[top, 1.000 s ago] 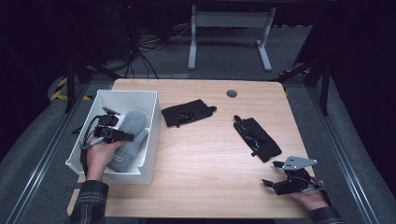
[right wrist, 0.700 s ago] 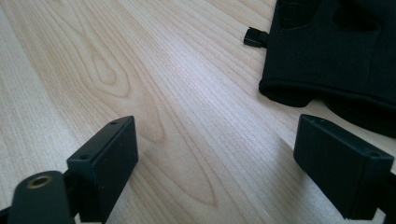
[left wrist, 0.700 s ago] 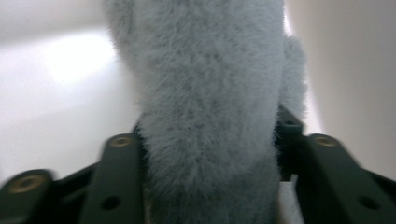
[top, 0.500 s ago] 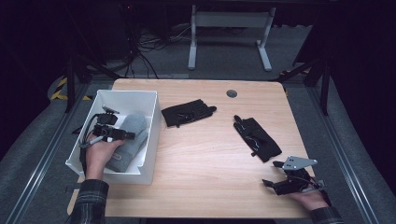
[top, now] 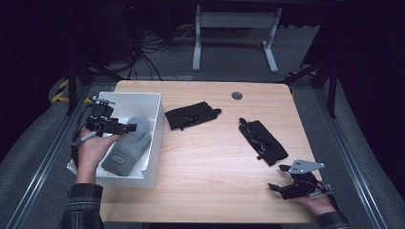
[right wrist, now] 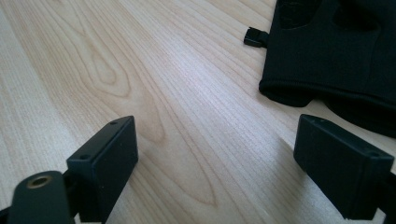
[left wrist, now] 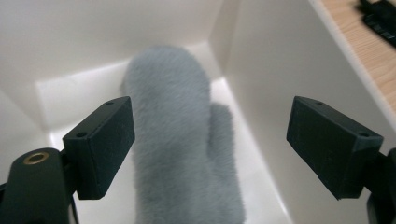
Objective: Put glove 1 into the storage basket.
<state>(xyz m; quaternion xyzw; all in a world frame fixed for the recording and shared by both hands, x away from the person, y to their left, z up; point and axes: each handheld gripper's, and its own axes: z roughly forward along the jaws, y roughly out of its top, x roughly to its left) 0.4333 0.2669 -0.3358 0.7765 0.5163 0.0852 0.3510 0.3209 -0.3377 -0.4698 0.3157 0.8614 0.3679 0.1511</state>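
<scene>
A grey fleecy mitten (top: 128, 148) was seen lying flat on the floor of the white box (top: 154, 143) at the near left of the surface (top: 215, 157), its thumb turned toward the box's right wall. It was judged to be light, soft and limp, likely to sag and fold when lifted, with no risk of breakage; a pinch across the cuff or the thick body was thought to offer the surest hold, the fluffy pile giving some grip. The left hand-held gripper (left wrist: 210, 140) was held above the mitten inside the box, its jaws spread wide on either side of it and nothing was touched or held. The right hand-held gripper (right wrist: 217, 158) was held low over bare wood at the near right, its jaws likewise wide apart and empty, just short of a black glove (top: 263, 142). A second black glove (top: 192, 115) lay farther off, near the middle of the surface, just right of the box.
</scene>
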